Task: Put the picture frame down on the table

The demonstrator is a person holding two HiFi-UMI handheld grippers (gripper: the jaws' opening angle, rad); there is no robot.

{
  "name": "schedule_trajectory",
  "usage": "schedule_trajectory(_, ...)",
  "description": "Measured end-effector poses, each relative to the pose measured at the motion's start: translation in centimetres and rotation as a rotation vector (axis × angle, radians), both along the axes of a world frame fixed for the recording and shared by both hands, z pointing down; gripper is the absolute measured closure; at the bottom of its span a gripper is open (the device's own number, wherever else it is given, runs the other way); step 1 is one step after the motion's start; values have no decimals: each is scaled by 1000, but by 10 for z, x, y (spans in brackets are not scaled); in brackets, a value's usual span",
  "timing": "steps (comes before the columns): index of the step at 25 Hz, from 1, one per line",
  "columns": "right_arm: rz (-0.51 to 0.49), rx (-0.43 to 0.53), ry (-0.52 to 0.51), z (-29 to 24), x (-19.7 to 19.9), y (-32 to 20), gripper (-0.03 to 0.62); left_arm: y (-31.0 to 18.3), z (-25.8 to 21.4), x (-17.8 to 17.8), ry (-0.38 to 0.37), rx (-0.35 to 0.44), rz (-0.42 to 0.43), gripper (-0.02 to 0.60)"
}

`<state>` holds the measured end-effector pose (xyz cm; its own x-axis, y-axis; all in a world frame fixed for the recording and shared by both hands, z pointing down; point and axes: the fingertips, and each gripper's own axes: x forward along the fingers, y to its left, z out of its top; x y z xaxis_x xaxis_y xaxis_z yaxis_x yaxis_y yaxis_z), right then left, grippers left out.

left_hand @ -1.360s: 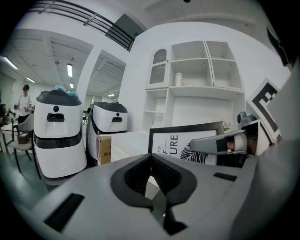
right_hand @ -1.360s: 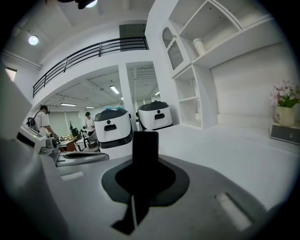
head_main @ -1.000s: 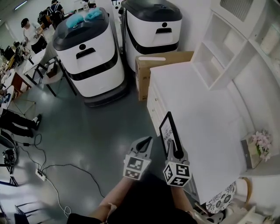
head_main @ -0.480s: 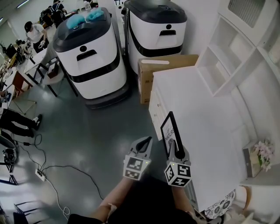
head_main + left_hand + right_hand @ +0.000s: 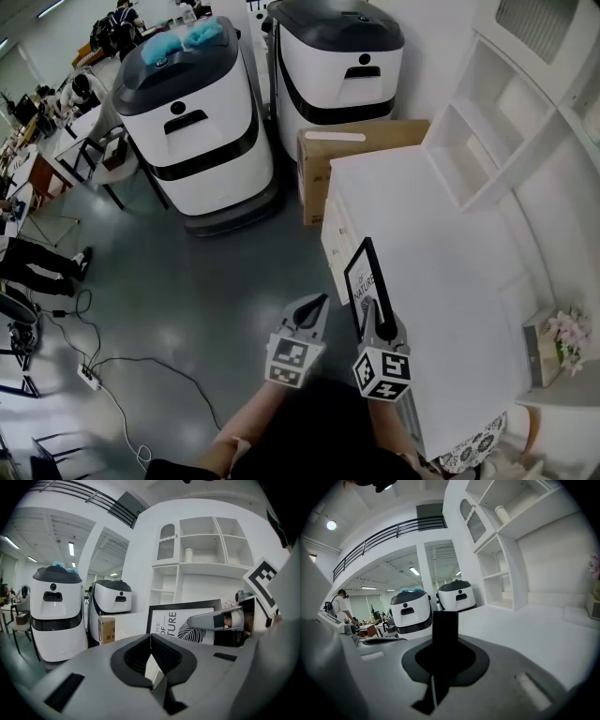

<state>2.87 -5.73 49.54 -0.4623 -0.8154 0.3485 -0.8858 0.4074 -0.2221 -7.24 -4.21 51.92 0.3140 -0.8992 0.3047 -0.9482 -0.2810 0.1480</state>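
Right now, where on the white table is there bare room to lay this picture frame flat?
The table is bare across its whole middle, from the cardboard box end along the shelf unit, right beside the picture frame in the right claw. Only the right edge near the flowers looks crowded.

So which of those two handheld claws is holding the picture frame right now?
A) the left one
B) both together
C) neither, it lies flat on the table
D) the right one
D: the right gripper is shut on the edge of the upright picture frame, while the left gripper beside it has nothing between its closed jaws.
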Motion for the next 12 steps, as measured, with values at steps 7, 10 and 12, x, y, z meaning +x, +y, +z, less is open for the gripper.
schedule_trajectory(7, 10, 6, -9, -1, 3, 3, 580, 4, 0, -2, 3, 1, -3, 569)
schedule_trajectory(10, 12, 6, -13, -3, 4, 4, 580, 6, -1, -3, 0, 0, -10, 569)
schedule_trajectory(12, 8, 4, -16, -3, 3, 6, 580, 8, -2, -5, 0, 0, -19, 569)
